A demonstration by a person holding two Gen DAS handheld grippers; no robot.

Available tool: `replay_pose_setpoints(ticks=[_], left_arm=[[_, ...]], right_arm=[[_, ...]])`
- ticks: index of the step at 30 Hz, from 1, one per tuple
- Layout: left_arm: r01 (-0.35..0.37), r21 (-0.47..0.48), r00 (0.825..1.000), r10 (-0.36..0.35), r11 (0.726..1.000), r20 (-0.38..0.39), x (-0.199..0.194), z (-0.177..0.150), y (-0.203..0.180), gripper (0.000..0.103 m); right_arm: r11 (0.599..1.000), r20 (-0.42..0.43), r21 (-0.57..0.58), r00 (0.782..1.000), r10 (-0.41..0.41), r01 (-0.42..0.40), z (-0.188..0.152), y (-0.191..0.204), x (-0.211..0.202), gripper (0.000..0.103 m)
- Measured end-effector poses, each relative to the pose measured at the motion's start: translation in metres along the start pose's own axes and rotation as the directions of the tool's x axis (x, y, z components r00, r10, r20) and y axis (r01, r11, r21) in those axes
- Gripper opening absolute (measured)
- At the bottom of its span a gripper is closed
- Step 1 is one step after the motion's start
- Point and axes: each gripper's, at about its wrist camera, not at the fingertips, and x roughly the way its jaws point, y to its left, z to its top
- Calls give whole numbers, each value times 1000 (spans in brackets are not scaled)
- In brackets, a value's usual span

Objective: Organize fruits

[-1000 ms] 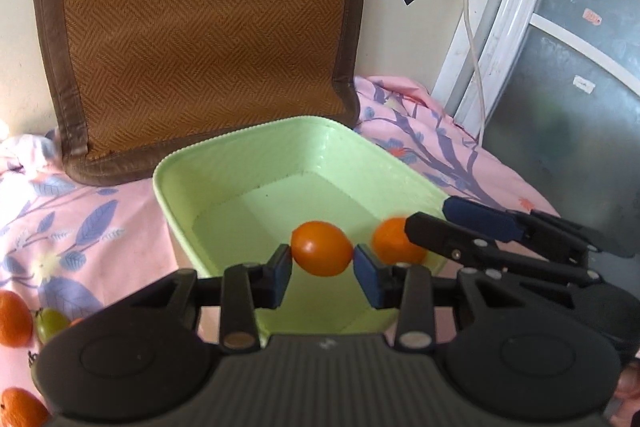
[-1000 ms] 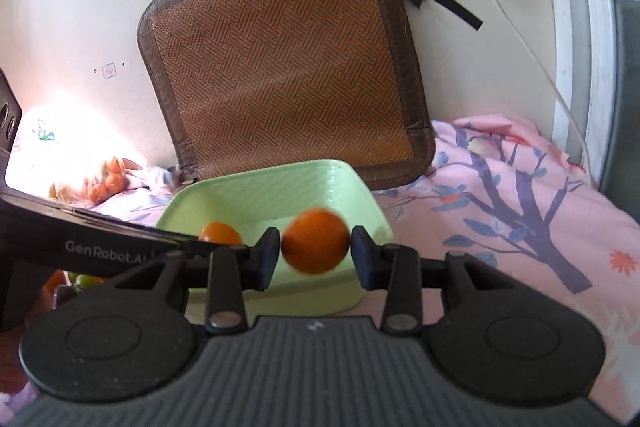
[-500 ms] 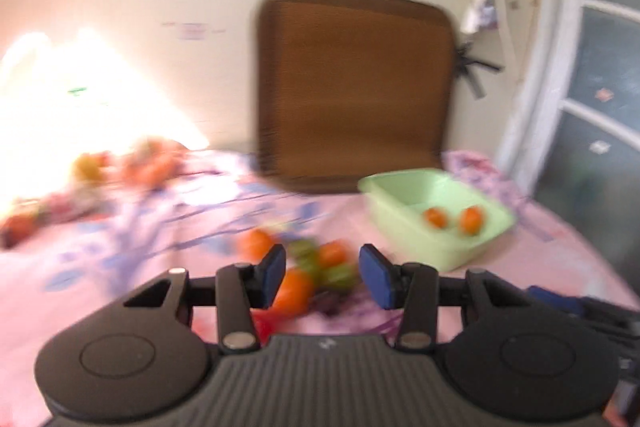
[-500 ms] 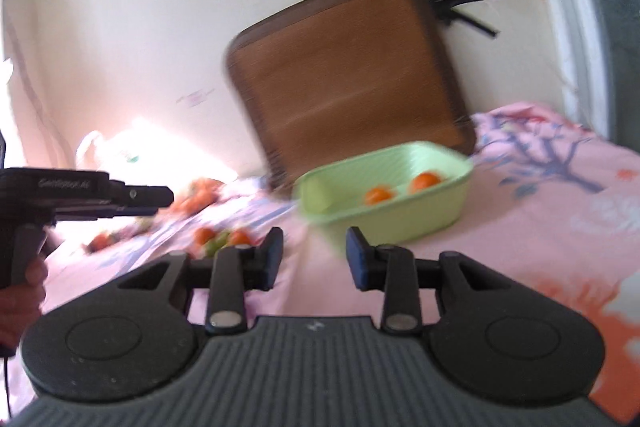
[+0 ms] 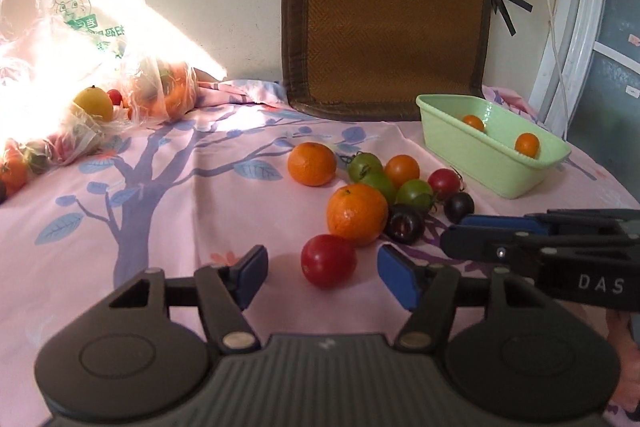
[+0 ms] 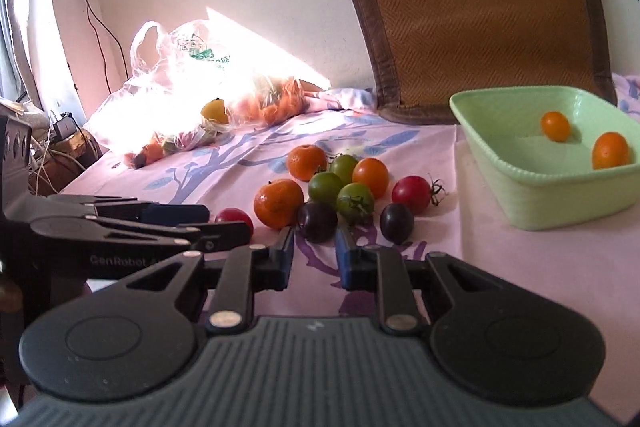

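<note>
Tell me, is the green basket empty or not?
Not empty: the green basket holds two small orange fruits.

A pink cloth printed with a lilac tree and blue leaves carries a cluster of fruit: two orange mandarins, green tomatoes, dark purple ones and a bright red tomato. The pale mint-green basket holds two small orange fruits, and behind it stands a tan herringbone-weave cushion edged in dark brown. Both black grippers have blue pads.
</note>
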Motion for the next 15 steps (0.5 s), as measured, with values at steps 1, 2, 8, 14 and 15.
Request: replay_pose_setpoints(ticks=[1,2,8,14,15], left_arm=[[6,-4,1000,-6,1000,-4,3,0,1,51],[14,-6,1000,-14,1000,-2,3,1,2,34],[36,-17,999,-35,999,15,-19,-9,6,31],[54,-52,998,-53,997,16,-43,-23,4,31],[55,-56,998,-54,997,14,-45,-24,2,31]], right_arm=[[1000,-6,-3,1000,-1,1,0,0,2,26],[1000,-13,-4,1000,-4,4,1,1,6,26],[1000,-66,9,998,11,-10,8,-2,22,27],[1000,-80,0,997,17,-17,12,0,31,28],[1000,-72,0,997,15,-15,11,0,27,27]])
